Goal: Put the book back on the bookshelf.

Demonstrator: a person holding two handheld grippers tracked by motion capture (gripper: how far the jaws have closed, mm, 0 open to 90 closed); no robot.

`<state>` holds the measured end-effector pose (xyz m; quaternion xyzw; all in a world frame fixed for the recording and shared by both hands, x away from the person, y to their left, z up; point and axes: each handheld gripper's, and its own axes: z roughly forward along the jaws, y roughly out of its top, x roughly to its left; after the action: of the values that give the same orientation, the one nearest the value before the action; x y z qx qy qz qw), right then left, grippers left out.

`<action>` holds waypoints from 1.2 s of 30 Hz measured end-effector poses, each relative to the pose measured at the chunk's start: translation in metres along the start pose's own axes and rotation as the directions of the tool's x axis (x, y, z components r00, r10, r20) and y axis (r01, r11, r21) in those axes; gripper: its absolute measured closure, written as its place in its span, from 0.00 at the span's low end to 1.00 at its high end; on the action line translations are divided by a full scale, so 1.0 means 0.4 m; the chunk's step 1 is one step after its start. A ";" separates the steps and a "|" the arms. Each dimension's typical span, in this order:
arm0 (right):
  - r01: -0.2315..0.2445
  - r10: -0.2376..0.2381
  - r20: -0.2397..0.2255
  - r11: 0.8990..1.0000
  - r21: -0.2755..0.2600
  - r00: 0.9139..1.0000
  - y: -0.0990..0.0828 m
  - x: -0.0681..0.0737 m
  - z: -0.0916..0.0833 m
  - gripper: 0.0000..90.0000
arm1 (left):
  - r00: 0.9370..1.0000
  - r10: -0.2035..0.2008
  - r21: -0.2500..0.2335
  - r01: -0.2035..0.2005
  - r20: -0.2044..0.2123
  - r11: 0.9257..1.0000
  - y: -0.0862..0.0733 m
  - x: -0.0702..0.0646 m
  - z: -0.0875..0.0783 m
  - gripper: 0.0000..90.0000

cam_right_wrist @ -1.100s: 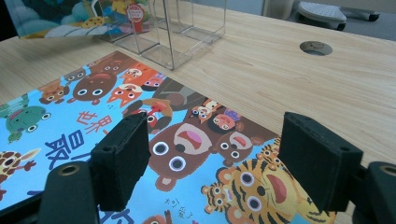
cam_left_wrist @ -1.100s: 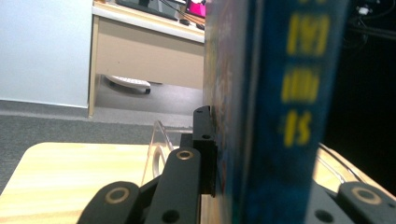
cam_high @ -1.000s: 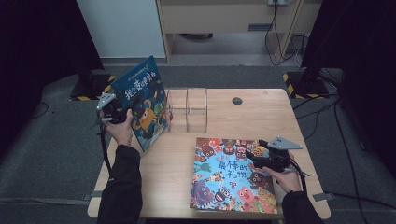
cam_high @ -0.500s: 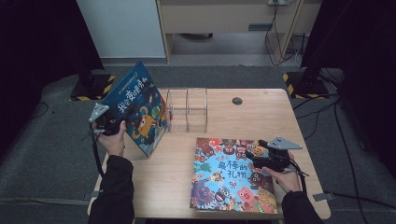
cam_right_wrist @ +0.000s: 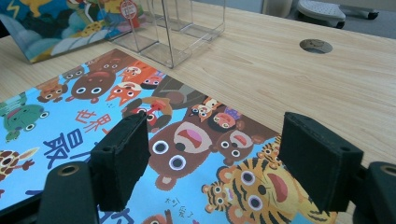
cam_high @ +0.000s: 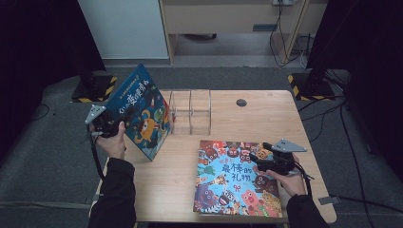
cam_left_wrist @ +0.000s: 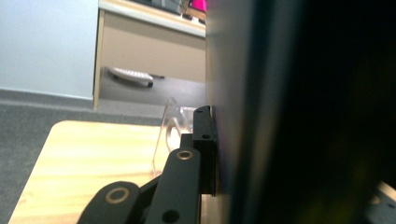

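Observation:
A blue picture book (cam_high: pixel 142 114) stands tilted on its lower corner at the table's left, just left of a clear acrylic rack (cam_high: pixel 190 111). My left gripper (cam_high: pixel 110 126) is shut on the book's left edge, and its jaws have just closed a little tighter. In the left gripper view one black finger (cam_left_wrist: pixel 204 144) presses flat against the dark cover (cam_left_wrist: pixel 289 116). A second book (cam_high: pixel 228 175) with cartoon animals lies flat at the front right. My right gripper (cam_high: pixel 256 158) hovers low over its right side, open, pads (cam_right_wrist: pixel 122 158) apart over the cover (cam_right_wrist: pixel 93 116).
The clear rack (cam_right_wrist: pixel 173 28) has upright dividers and stands at the table's middle back. A round cable hole (cam_high: pixel 241 102) lies behind it to the right. Bare wood (cam_high: pixel 285 118) lies beyond the flat book. Cabinets and cables are on the floor behind.
My left hand has drawn the blue book a little left and nearer, away from the rack. The right gripper and the flat book have stayed put.

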<state>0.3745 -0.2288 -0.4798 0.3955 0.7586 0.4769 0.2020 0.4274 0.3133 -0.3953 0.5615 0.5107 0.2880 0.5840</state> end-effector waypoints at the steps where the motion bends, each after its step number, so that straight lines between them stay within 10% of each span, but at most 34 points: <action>1: 0.001 -0.001 -0.001 1.000 0.002 1.000 0.000 0.000 0.000 0.27 | 1.000 0.006 -0.007 -0.006 -0.004 1.000 0.004 -0.005 0.001 0.91; 14: 0.005 -0.005 0.003 1.000 0.006 1.000 -0.002 -0.003 0.000 0.27 | 0.998 0.026 -0.106 -0.032 -0.058 0.994 0.070 -0.036 0.036 0.91; 20: 0.010 -0.010 0.000 1.000 0.008 1.000 -0.003 -0.005 0.002 0.27 | 0.998 -0.048 -0.154 0.041 -0.045 0.987 0.073 -0.028 0.083 0.91; 36: 0.023 -0.023 -0.004 1.000 0.017 1.000 -0.006 -0.005 0.000 0.27 | 0.999 -0.019 -0.122 0.014 -0.039 0.992 0.013 -0.015 0.123 0.90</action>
<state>0.3747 -0.2310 -0.4822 0.3873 0.7675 0.4688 0.2028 0.4721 0.2911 -0.3961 0.5146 0.5085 0.3251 0.6090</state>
